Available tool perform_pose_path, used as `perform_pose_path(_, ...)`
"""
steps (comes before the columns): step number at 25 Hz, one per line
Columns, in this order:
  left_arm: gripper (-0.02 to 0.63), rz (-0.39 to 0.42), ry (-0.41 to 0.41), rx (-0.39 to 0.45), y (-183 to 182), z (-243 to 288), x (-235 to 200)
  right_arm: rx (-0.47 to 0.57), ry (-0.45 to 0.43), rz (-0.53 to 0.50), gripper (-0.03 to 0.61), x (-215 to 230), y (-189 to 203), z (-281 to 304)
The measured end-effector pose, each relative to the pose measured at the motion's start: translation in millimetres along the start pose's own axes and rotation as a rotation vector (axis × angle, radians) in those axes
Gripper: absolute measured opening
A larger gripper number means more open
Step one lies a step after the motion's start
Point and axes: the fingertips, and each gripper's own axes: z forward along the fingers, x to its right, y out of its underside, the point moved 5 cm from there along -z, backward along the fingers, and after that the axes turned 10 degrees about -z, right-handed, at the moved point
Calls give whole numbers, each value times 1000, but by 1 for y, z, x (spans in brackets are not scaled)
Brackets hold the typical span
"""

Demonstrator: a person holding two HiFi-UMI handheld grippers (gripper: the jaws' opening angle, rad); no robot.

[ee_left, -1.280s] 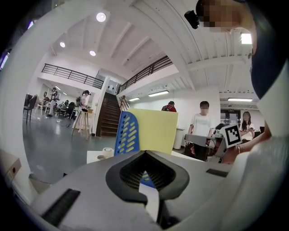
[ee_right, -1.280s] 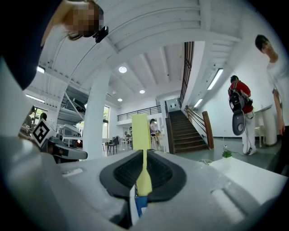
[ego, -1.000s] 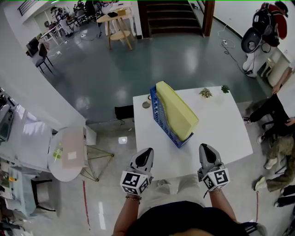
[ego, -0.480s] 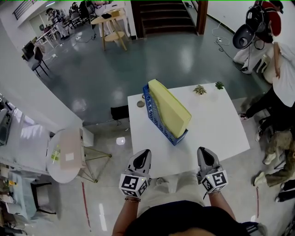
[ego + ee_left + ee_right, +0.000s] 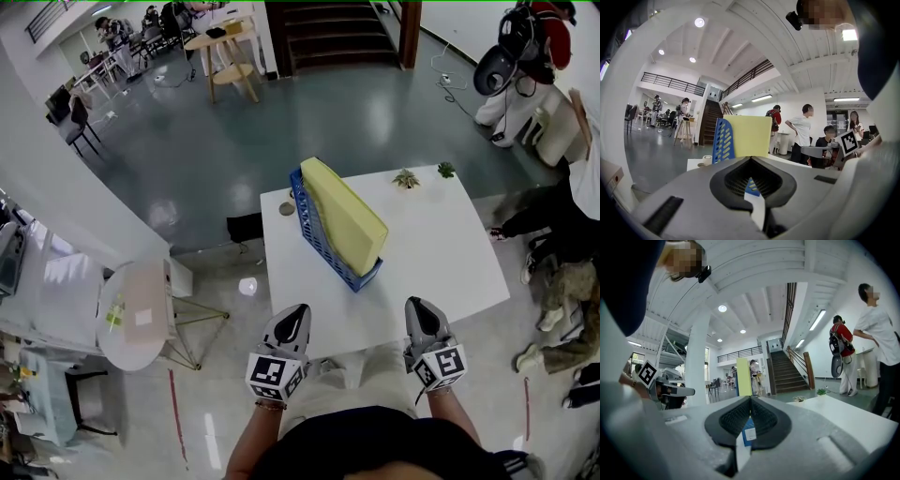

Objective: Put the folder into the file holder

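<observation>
Left gripper (image 5: 292, 317) hovering just short of table's near edge, jaws pressed together, gripping nothing. Yellow folder (image 5: 345, 214) leaning inside blue file holder (image 5: 317, 232) on white table (image 5: 445, 258). Right gripper (image 5: 420, 311) likewise closed, empty. Task looking done; doing it well now means keeping both grippers clear of holder.

White table (image 5: 441, 253) bears file holder (image 5: 317, 236), plants (image 5: 406, 178).

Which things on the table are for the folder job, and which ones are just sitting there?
For the job: yellow folder, already standing in the blue file holder.

Just lying about: small plants and a small round roll beside the holder, all on the white table.
</observation>
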Motion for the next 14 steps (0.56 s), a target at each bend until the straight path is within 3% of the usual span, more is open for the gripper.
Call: perform_pose_path(14, -2, -27, -29, -4, 5, 5, -2, -27, -21, -20, -2, 0, -1, 5)
